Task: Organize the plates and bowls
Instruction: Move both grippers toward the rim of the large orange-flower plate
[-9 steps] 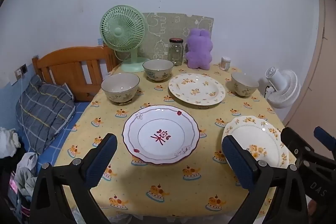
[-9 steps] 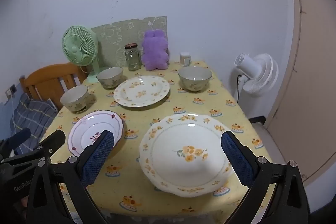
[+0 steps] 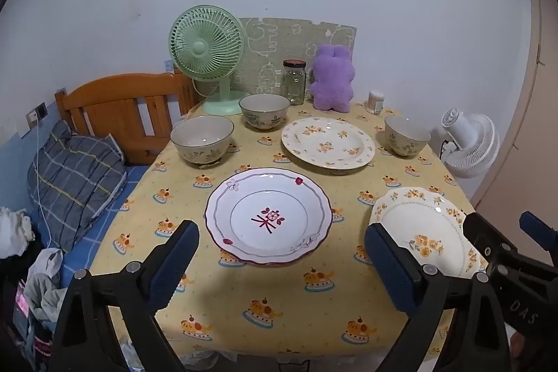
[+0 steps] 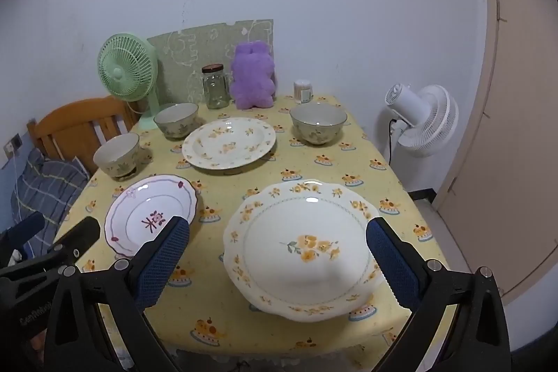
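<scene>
A white plate with a maroon rim and red flower (image 3: pixel 268 218) (image 4: pixel 151 214) lies near the table's front, just beyond my left gripper (image 3: pixel 280 244), which is open and holds nothing. A scalloped plate with yellow flowers (image 4: pixel 301 248) (image 3: pixel 423 230) lies at the front right, just beyond my open right gripper (image 4: pixel 277 241). A third, cream plate (image 3: pixel 327 142) (image 4: pixel 228 142) sits further back in the middle. Three floral bowls stand around it: left (image 3: pixel 202 139) (image 4: pixel 117 156), back (image 3: pixel 264 110) (image 4: pixel 176 120) and right (image 3: pixel 407 135) (image 4: pixel 318 122).
The table wears a yellow cartoon cloth (image 3: pixel 279 302). Along the back stand a green fan (image 3: pixel 205 51), a glass jar (image 3: pixel 294 82), a purple plush (image 3: pixel 331 77) and a toothpick holder (image 3: pixel 376 100). A wooden bed headboard (image 3: pixel 122 107) and pillow lie left; a white fan (image 4: pixel 423 119) stands right.
</scene>
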